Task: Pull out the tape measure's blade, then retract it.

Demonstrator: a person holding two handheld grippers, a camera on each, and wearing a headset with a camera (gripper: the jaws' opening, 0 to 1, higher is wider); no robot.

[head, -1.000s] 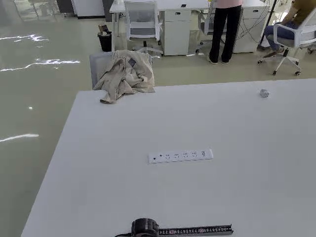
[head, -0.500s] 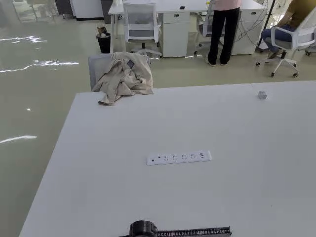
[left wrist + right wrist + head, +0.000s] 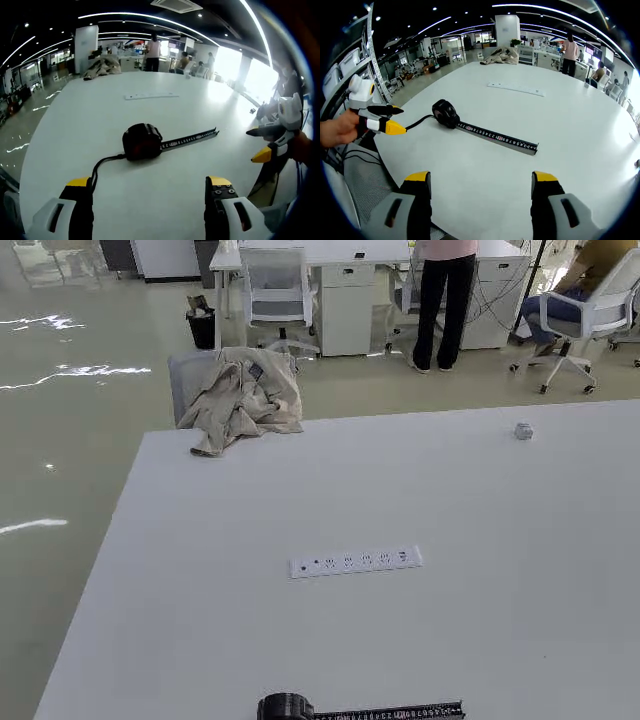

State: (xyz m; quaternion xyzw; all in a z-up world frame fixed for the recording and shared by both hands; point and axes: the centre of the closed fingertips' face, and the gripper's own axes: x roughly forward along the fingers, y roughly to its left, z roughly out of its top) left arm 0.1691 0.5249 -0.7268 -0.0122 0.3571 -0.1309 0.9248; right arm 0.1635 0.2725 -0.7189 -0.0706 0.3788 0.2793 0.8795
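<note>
Since the tape measure (image 3: pixel 142 141) sits at the table's (image 3: pixel 480 500) 6 o'clock edge with its blade (image 3: pixel 497 136) out toward 3 o'clock, retraction looks like the step ahead; left gripper (image 3: pixel 147 182) and right gripper (image 3: pixel 481 176) both gape wide and empty, so one must first clamp the tape measure.

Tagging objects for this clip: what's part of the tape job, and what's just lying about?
Job: tape measure, its pulled-out blade, left gripper, right gripper, both open.
Lying about: power strip, jacket, grey lump.
</note>
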